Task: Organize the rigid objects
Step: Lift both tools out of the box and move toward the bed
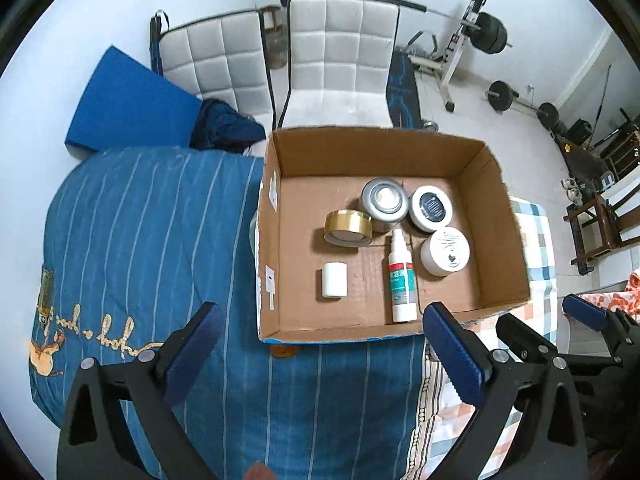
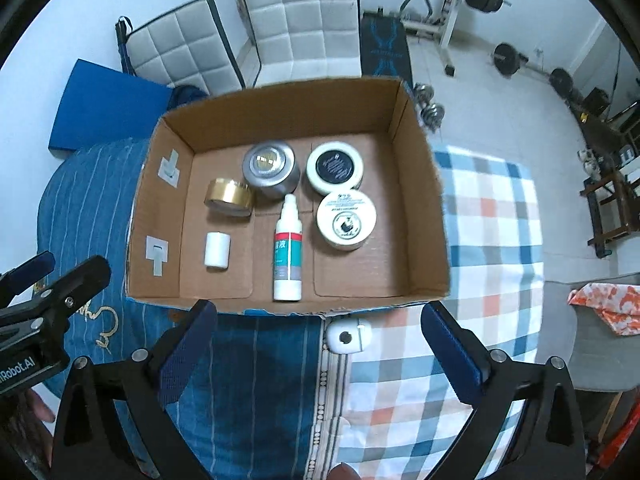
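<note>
We held the left tool [image 1: 322, 350] and the right tool [image 2: 318, 346] above the bed, both spread wide and empty; the spray bottle [image 2: 288, 250] and jars lay inside the cardboard box [image 2: 420, 208].

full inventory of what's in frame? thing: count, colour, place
cardboard box: 1, brown, open, on the bed
spray bottle: 1, white with red and teal label, lying in the box, middle
round jars: 2, white, box right side, one behind the other
silver tin: 1, grey, box rear
gold-banded jar: 1, on its side, box left
white cylinder: 1, lying in box front left
small white device: 1, on bedding in front of the box
striped blanket: 1, blue, left
checked blanket: 1, blue, orange and white, right
quilted chairs: 2, white, behind the box
barbell rack: 1, far right
left gripper: jaws open, empty
right gripper: jaws open, empty
</note>
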Demonstrator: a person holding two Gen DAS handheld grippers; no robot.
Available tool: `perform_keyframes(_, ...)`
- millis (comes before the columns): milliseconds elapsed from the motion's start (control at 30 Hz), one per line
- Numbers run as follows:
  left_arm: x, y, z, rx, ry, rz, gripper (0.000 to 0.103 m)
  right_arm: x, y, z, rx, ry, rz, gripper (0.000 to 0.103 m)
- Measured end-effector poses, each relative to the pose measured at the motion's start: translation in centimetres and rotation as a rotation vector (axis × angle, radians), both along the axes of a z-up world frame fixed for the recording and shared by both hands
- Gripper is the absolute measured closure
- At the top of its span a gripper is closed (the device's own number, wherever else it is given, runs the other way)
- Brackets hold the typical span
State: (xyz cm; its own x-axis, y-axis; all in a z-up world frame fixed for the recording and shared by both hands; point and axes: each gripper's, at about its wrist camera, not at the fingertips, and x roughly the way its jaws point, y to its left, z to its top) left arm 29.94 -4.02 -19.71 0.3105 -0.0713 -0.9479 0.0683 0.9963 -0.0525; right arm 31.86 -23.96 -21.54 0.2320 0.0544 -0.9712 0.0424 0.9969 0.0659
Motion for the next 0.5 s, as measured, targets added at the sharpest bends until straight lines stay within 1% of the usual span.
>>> perform_keyframes(200,-1.9,0.0,2.3,-0.001,-0.067,-0.017,0.001,-1.5,0.0,2.6,0.000,-0.055,-0.006,0.000)
perform_keyframes(300,-2.3,0.3,2.9,0.000,-0.085,-0.018,0.001,-2.1,0.0,3.2,0.020,-0.065,-0.008,0.000)
perform_keyframes(400,-2.7,1.4,2.7,0.018,-0.093,-0.009,0.001,-2.5,-0.2,2.5,0.040,-0.045,-0.019,0.000)
perform_keyframes(433,-2.8,1.9,2.3,0.026,-0.089,-0.004,0.001,-2.7,-0.3,1.6,0.042,-0.029,-0.023,0.000)
perform_keyframes(500,-3.0,3.5,0.7,0.057,-0.061,0.018,0.001,-3.0,-0.7,0.1,0.048,0.003,-0.032,0.000)
